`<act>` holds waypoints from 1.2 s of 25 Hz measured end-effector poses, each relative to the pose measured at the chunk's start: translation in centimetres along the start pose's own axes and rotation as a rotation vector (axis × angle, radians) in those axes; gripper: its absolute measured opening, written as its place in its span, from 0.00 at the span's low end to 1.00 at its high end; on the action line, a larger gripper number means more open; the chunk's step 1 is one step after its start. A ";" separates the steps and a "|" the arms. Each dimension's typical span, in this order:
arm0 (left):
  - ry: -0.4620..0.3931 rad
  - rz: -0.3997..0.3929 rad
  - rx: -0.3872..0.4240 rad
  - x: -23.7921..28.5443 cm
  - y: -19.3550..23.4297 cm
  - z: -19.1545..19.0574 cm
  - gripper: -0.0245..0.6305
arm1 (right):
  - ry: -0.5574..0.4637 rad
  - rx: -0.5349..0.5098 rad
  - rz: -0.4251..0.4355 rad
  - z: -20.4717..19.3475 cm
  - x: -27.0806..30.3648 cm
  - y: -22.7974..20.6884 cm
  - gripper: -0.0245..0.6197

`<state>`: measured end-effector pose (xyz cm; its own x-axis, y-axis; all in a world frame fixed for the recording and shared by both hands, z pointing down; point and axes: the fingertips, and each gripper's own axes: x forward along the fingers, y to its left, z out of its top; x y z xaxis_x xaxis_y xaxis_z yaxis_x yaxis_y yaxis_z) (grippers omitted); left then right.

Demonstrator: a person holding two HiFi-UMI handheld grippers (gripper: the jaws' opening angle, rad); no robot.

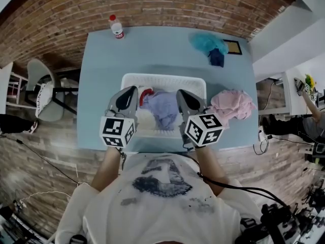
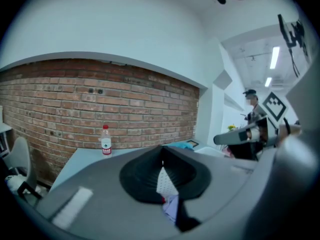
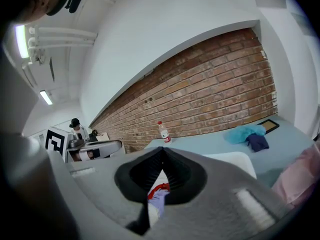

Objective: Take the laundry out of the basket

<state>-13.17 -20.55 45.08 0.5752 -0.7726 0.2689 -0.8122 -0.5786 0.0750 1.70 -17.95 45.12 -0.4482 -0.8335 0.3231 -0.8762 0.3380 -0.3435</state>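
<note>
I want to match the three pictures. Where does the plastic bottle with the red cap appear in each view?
Head view: the bottle stands upper left of centre, at the far edge of the table.
Left gripper view: the bottle stands left of centre, beyond the jaws.
Right gripper view: the bottle stands near the centre, just above the jaws.
Shared landmark: the brick wall, directly behind the bottle in all three views.

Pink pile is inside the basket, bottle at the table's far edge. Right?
No. The pink pile lies on the table, outside the basket on its right, per the head view. The bottle does stand at the far edge.
</note>
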 end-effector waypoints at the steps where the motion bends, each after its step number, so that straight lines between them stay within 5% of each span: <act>1: 0.000 0.000 -0.004 -0.2 0.7 -0.2 0.02 | 0.009 -0.004 0.003 -0.2 0.6 0.5 0.03; 18: 0.007 0.003 -0.037 0.1 6.1 -1.2 0.02 | 0.258 -0.069 0.077 -4.3 6.6 3.3 0.06; 19: 0.011 0.006 -0.038 0.2 6.3 -1.3 0.02 | 0.289 -0.069 0.114 -4.8 7.0 3.7 0.26; 21: 0.016 0.009 -0.041 0.4 6.6 -1.5 0.02 | 0.359 -0.080 0.183 -6.1 7.5 4.5 0.35; 25: 0.022 0.009 -0.041 0.7 6.8 -1.7 0.02 | 0.451 -0.122 0.307 -8.1 8.1 6.3 0.74; 30: 0.029 0.009 -0.054 1.1 7.1 -1.8 0.02 | 0.514 -0.150 0.392 -9.9 8.8 7.6 0.90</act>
<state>-18.46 -24.98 47.66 0.5655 -0.7692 0.2975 -0.8218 -0.5561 0.1240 -10.64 -18.40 54.11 -0.7335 -0.3349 0.5914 -0.6299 0.6617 -0.4067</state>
